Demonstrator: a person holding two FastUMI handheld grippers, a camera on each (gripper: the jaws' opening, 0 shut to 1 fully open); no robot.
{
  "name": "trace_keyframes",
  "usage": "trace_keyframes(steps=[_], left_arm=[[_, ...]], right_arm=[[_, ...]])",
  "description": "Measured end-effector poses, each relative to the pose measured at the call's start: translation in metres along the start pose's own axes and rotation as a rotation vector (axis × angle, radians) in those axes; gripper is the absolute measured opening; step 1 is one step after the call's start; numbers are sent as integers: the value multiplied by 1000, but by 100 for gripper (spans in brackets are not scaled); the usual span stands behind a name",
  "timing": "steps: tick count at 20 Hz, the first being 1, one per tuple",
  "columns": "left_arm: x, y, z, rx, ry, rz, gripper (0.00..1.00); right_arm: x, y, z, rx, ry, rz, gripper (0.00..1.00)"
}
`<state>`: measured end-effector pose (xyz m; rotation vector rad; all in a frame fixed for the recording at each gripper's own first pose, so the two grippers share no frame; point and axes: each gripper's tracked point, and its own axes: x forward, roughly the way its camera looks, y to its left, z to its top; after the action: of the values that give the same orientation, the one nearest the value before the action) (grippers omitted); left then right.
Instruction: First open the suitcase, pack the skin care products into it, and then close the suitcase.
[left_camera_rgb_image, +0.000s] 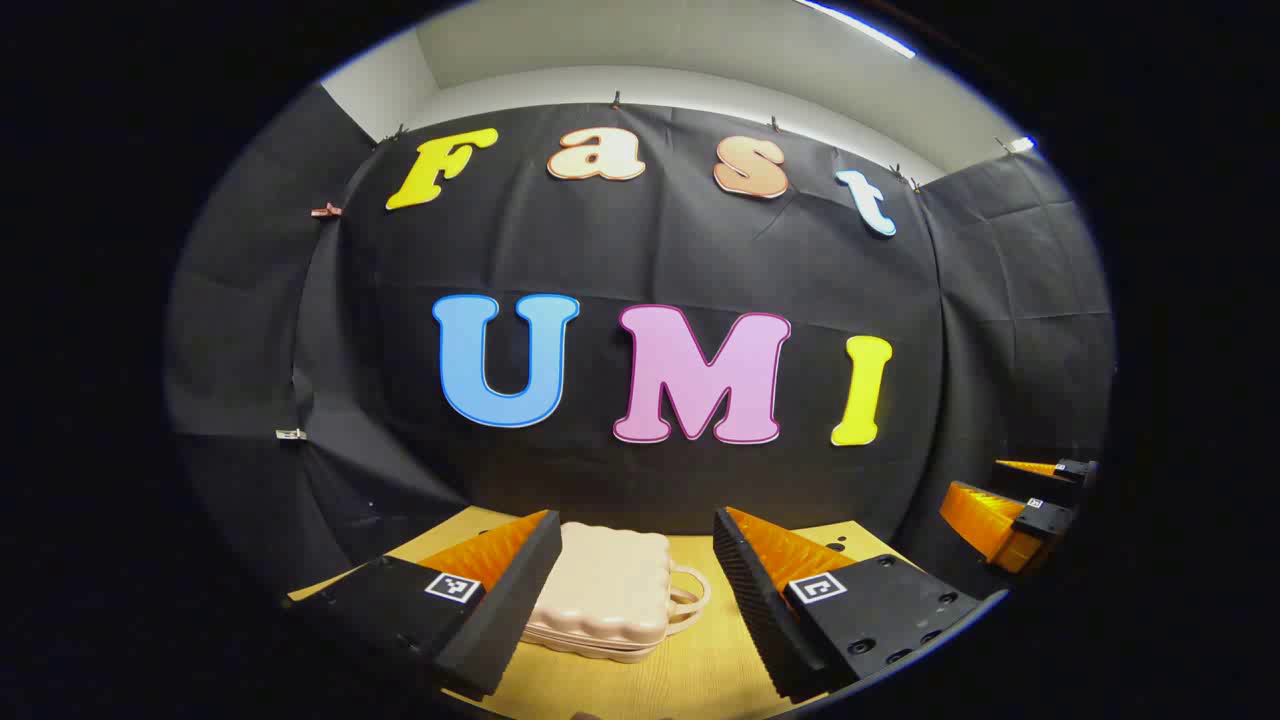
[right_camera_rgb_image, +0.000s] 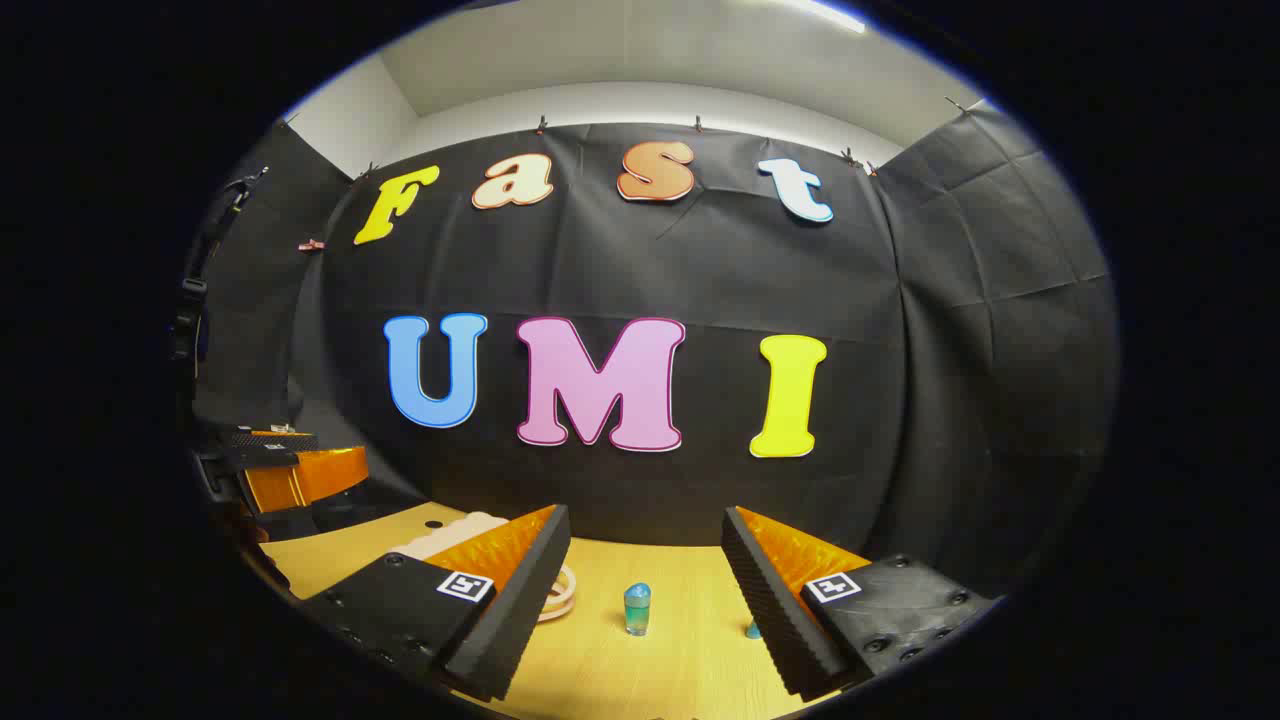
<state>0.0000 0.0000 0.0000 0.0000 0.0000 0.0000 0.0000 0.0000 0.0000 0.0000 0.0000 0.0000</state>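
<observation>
A small cream suitcase (left_camera_rgb_image: 605, 595) with a wavy edge lies flat and closed on the wooden table (left_camera_rgb_image: 700, 670), its loop handle pointing right. My left gripper (left_camera_rgb_image: 635, 600) hovers open above and in front of it, the case showing between its fingers. The right gripper (left_camera_rgb_image: 1020, 510) shows open at the far right of the left gripper view. In the right gripper view, my right gripper (right_camera_rgb_image: 645, 605) is open over the table, with a small blue-green bottle (right_camera_rgb_image: 637, 609) standing upright between its fingers, farther off. A second teal item (right_camera_rgb_image: 752, 630) peeks out beside the right finger. The suitcase (right_camera_rgb_image: 465, 530) lies to the left.
The black cloth wall stands close behind the table (right_camera_rgb_image: 600, 680). The left gripper (right_camera_rgb_image: 290, 470) appears at the left edge of the right gripper view. A few dark holes mark the tabletop at the back right (left_camera_rgb_image: 838, 545).
</observation>
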Motion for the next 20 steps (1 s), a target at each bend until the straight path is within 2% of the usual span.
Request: trace_keyframes(steps=[1,8,9,10,12,16,20], left_arm=[[2,0,-3,1,9,2,96],[8,-5,-11,-20,39,-8,96],[9,-5,-14,-27,46,-11,96],[9,-5,-15,-27,55,-10,96],[11,-3,-16,-24,60,-20,96],[15,-5,-21,-22,84,-56,96],[38,-32,-40,-57,107,-156,95]], right_arm=[[1,0,0,11,1,0,96],[3,3,-9,19,25,9,97],[4,2,-8,21,19,1,100],[4,5,-8,24,17,-2,96],[5,7,-11,14,30,-9,97],[5,4,-5,-4,19,-43,97],[9,-6,0,2,2,-61,97]])
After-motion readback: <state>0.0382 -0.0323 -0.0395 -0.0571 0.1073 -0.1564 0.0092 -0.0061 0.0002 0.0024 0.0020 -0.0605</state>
